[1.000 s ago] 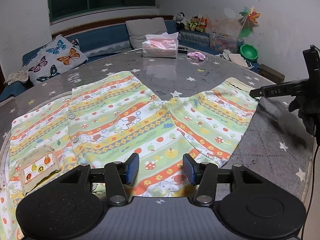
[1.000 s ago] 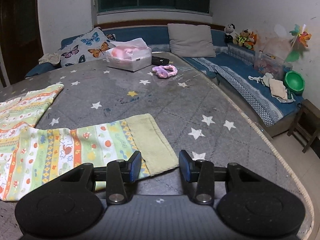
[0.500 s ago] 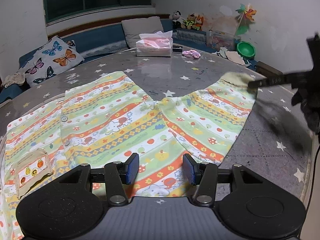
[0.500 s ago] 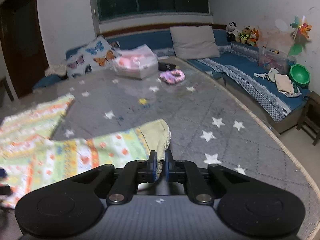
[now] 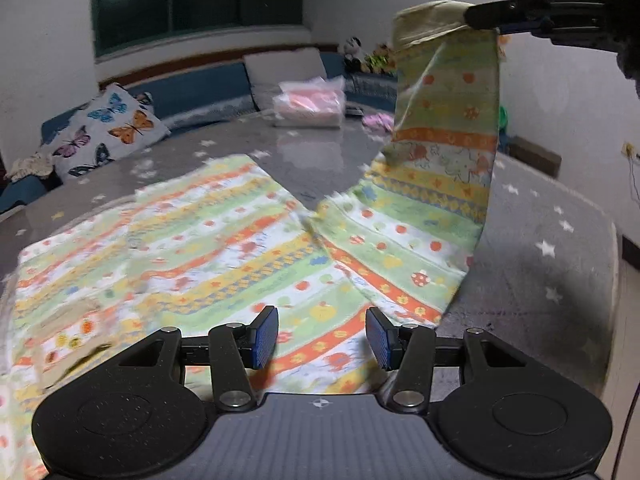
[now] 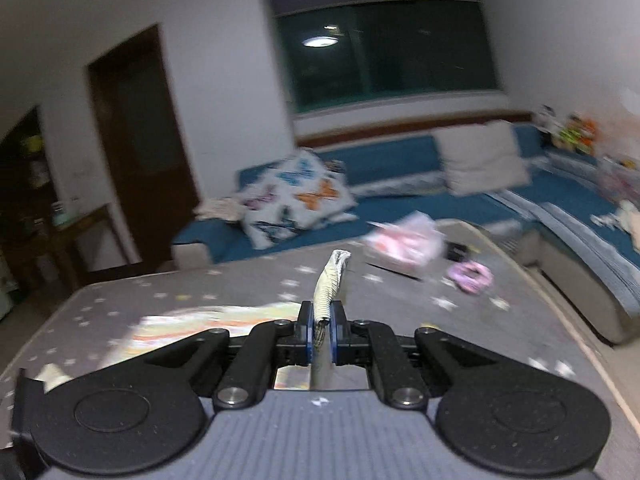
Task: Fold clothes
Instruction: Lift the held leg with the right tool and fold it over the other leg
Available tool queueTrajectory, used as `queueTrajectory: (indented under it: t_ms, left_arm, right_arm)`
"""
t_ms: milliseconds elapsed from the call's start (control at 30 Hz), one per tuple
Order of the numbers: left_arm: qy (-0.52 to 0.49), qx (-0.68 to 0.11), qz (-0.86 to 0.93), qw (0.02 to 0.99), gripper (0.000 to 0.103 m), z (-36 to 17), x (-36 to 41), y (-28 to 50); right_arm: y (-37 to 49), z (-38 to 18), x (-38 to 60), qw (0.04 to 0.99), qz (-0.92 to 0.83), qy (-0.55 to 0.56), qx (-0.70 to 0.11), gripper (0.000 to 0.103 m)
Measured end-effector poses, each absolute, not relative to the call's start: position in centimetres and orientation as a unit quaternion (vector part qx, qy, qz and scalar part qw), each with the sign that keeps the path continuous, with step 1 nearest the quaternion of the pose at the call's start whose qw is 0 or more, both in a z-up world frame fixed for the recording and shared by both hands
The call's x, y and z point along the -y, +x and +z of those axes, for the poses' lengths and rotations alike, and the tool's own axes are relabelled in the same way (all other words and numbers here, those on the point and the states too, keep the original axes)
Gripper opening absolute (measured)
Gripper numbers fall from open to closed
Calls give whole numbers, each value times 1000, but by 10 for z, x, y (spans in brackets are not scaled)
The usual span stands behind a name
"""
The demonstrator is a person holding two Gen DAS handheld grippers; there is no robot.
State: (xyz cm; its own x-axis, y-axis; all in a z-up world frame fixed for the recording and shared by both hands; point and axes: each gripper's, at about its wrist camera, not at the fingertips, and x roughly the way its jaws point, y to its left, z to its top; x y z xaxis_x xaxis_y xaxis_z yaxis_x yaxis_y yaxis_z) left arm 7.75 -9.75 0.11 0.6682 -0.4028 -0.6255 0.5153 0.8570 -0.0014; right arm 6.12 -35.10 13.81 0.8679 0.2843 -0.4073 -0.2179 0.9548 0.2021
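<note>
Patterned pyjama garment (image 5: 224, 248) lies spread flat on the star-printed surface (image 5: 540, 264). Left gripper (image 5: 322, 334) hovers at its near hem, fingers apart, nothing between them. At right, the right gripper (image 6: 321, 326) fingers clamp the cuff (image 6: 330, 284), holding that sleeve up.

Left gripper (image 5: 322, 338) is sitting low centre of the left wrist view, jaws standing apart, blue pads (image 5: 264, 336) gripping nothing; right gripper (image 6: 321, 322) is sitting centre of its own view, jaws clamping cloth; it is also showing upper right in the left view, reaching leftward.
</note>
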Motion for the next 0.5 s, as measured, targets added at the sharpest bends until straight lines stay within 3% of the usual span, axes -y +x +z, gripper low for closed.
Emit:
queueTrajectory:
  t_ms: [267,500]
  left_arm:
    - [49,-281,-173,943,53,23,15,50]
    - [4,-283,-100,954,53,20,-48,33]
  right_arm:
    - [72,142,243,943,243,22,-228,7]
    - [82,110,154,915,303,-15,-265,7]
